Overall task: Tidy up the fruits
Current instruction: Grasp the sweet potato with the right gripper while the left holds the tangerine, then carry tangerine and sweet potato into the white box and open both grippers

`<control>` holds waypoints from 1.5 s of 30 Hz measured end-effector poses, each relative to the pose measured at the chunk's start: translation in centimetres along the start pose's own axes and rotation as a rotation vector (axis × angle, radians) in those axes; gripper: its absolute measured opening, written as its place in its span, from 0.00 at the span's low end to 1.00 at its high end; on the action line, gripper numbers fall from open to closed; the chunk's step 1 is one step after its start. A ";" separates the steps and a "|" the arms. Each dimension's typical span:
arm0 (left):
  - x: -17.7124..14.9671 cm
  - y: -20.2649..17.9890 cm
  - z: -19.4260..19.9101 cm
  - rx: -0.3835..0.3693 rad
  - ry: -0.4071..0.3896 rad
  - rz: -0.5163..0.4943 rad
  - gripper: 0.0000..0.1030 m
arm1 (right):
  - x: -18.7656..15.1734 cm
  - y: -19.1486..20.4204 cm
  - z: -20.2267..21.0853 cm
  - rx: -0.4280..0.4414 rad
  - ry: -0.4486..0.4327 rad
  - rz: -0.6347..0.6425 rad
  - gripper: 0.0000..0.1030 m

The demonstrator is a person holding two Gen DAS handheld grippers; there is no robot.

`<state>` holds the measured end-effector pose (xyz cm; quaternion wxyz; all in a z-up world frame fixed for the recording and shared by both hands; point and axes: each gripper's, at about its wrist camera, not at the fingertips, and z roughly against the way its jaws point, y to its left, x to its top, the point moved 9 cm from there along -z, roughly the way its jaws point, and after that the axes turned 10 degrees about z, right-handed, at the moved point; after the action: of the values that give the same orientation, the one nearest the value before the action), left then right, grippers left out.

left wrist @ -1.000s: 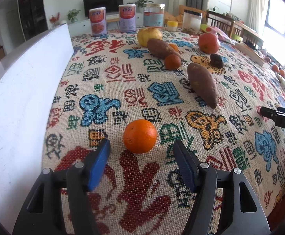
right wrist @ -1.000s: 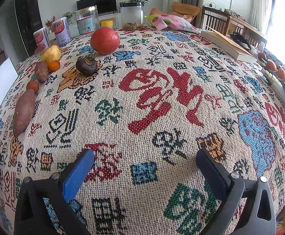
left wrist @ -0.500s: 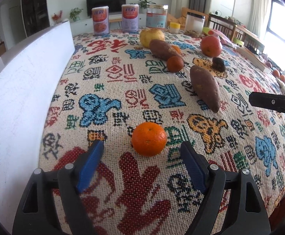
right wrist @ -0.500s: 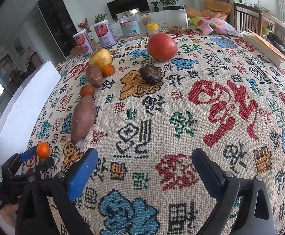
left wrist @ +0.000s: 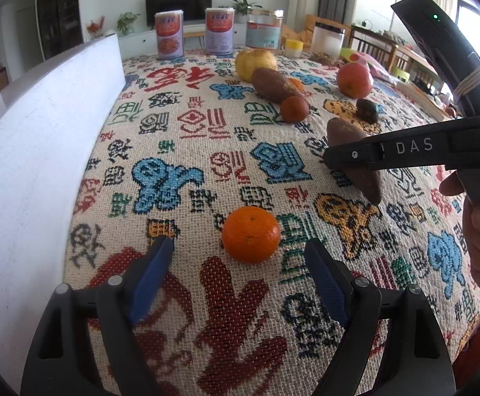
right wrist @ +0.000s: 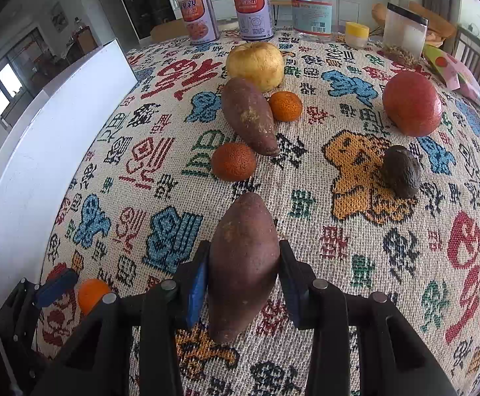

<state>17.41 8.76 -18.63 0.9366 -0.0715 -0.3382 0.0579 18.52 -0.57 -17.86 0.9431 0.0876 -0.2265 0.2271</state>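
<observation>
Both blue pads of the right gripper (right wrist: pixel 245 275) had just closed onto the near sweet potato (right wrist: pixel 244 260), its long axis running between them. Left gripper (left wrist: pixel 240 267) gaped empty, the mandarin (left wrist: pixel 251 234) lying just ahead.

The left gripper (left wrist: pixel 238 257) points steeply down with its jaws having just been opening, nothing between the pads, while the right gripper (right wrist: pixel 244 269), held in a hand (left wrist: pixel 479 227), has just been closing, its blue pads (right wrist: pixel 196 285) pressing a sweet potato (right wrist: pixel 243 257).

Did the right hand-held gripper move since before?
Yes. The right hand-held gripper came leftward across the tablecloth to the near sweet potato; its jaws have just been closing and now clamp it.
</observation>
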 end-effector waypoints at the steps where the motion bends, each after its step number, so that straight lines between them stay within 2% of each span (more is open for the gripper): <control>1: 0.0 0.0 0.0 -0.012 0.001 0.004 0.83 | -0.5 0.0 0.4 0.018 0.009 0.006 0.39; 6: 0.3 0.3 0.8 -0.084 0.015 0.040 0.83 | -5.2 -0.6 3.2 0.085 0.065 0.004 0.39; 9: 0.3 -0.4 1.0 -0.070 0.006 -0.004 0.82 | -7.9 -1.4 5.0 0.084 0.086 0.000 0.39; 10: 0.3 -0.7 0.8 -0.054 0.006 -0.026 0.79 | -8.7 -1.8 5.4 0.079 0.090 -0.009 0.39; 11: 0.3 -1.0 0.5 -0.038 0.010 -0.048 0.74 | -9.2 -2.2 5.6 0.070 0.091 -0.019 0.39; 13: 0.2 -1.5 -0.2 -0.015 0.030 -0.077 0.39 | -10.0 -2.9 5.6 0.049 0.094 -0.026 0.39; 14: 0.5 -1.5 0.0 0.000 0.006 -0.088 0.32 | -10.3 -3.1 5.5 0.049 0.094 -0.037 0.39; 15: 0.5 -1.6 0.1 0.000 0.007 -0.087 0.29 | -10.3 -3.2 5.7 0.054 0.081 -0.047 0.39; 19: 1.0 -1.0 3.1 -0.057 -0.018 0.027 0.28 | -10.7 -3.4 6.2 0.077 0.069 -0.097 0.39; 21: 1.1 -0.6 5.7 -0.114 -0.018 0.110 0.28 | -10.9 -3.1 6.8 0.107 0.064 -0.130 0.39; 24: 0.9 0.5 10.6 -0.194 -0.002 0.246 0.28 | -9.9 -0.6 8.2 0.199 0.027 -0.150 0.39; 27: 1.4 2.9 16.1 -0.225 -0.029 0.351 0.28 | -7.4 4.2 10.8 0.323 -0.025 -0.115 0.39; 30: 3.2 7.3 21.2 -0.133 -0.133 0.390 0.28 | -4.3 11.4 13.8 0.451 -0.082 -0.014 0.39; 33: 4.4 13.1 23.5 0.041 -0.219 0.414 0.28 | -1.2 18.8 15.7 0.564 -0.120 0.083 0.39; 36: 3.6 18.8 22.6 0.219 -0.216 0.455 0.28 | 1.5 25.4 15.8 0.625 -0.139 0.166 0.39; 39: 1.6 22.5 21.0 0.306 -0.165 0.505 0.28 | 2.8 31.0 13.7 0.603 -0.142 0.248 0.39; 41: 0.4 24.0 20.5 0.361 -0.144 0.523 0.29 | 2.6 33.5 11.9 0.584 -0.113 0.281 0.39; 42: -0.1 24.6 20.5 0.388 -0.139 0.530 0.34 | 2.3 34.4 11.0 0.573 -0.097 0.295 0.39; 43: -0.3 24.9 20.6 0.400 -0.140 0.533 0.46 | 2.2 35.1 10.2 0.558 -0.089 0.309 0.39; 44: -0.4 25.1 20.9 0.413 -0.150 0.540 0.49 | 2.2 35.6 9.5 0.535 -0.085 0.324 0.42; 45: -0.3 25.3 21.5 0.428 -0.169 0.547 0.63 | 2.2 35.9 9.2 0.510 -0.084 0.337 0.45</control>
<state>1.92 35.63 -6.86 0.8489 0.0433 -0.3632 0.3817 -0.08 29.42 -6.52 0.8295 0.2920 -0.2122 0.4261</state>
